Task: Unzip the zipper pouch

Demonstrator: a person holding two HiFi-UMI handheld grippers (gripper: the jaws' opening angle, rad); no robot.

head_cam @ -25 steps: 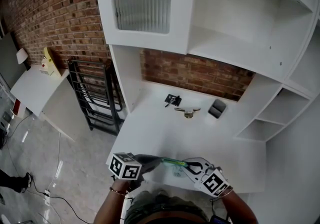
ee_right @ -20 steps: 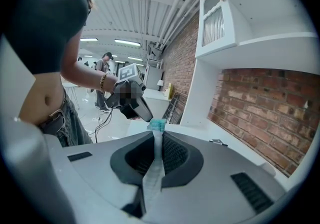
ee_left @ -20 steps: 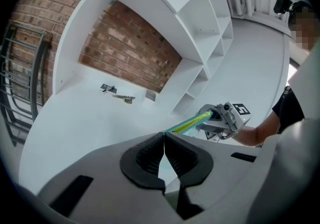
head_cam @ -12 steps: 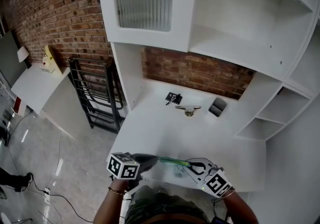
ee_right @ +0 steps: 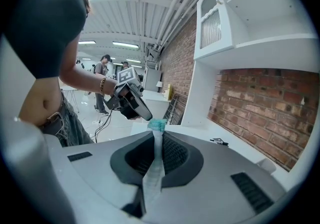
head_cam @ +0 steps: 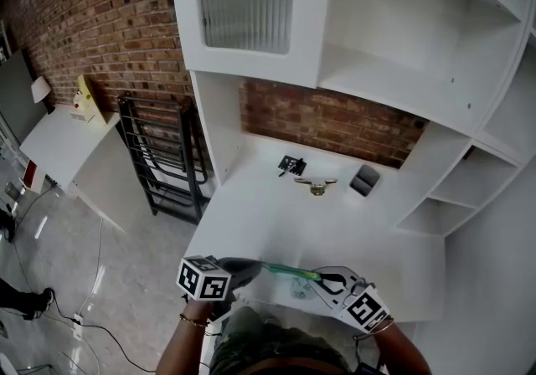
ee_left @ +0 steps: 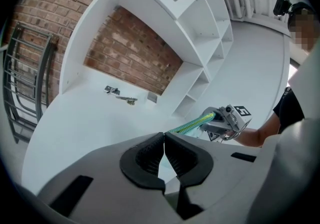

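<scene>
Head view: left tool [head_cam: 261, 265] and right tool [head_cam: 322, 279] sit close together over the near edge of the white table [head_cam: 276, 214]. The pouch [head_cam: 291, 283] is strung between them — green zipper strip on top running tip to tip, clear body hanging below. We can't tell whether the pouch touches the table.

Left gripper view: jaws clenched, pads together at the tip, with a thin sliver of the pouch's edge pinched between them. The zipper strip leads up and right from there to the right tool.

Right gripper view: jaws clamped on the pouch too — a clear strip of it runs down between the pads, and the teal end of the zipper pokes out just past the tips. The left tool sits just beyond, facing the right one. We can't make out the zipper pull, so we can't say how far the zipper is open.

At the back of the table, near the brick wall [head_cam: 335, 126], there are a small black part [head_cam: 290, 167], a brass-coloured metal part [head_cam: 315, 187] and a small dark box [head_cam: 363, 182]. They lie in a row, well apart from the pouch. A black metal rack [head_cam: 163, 160] stands on the floor left of the table.
</scene>
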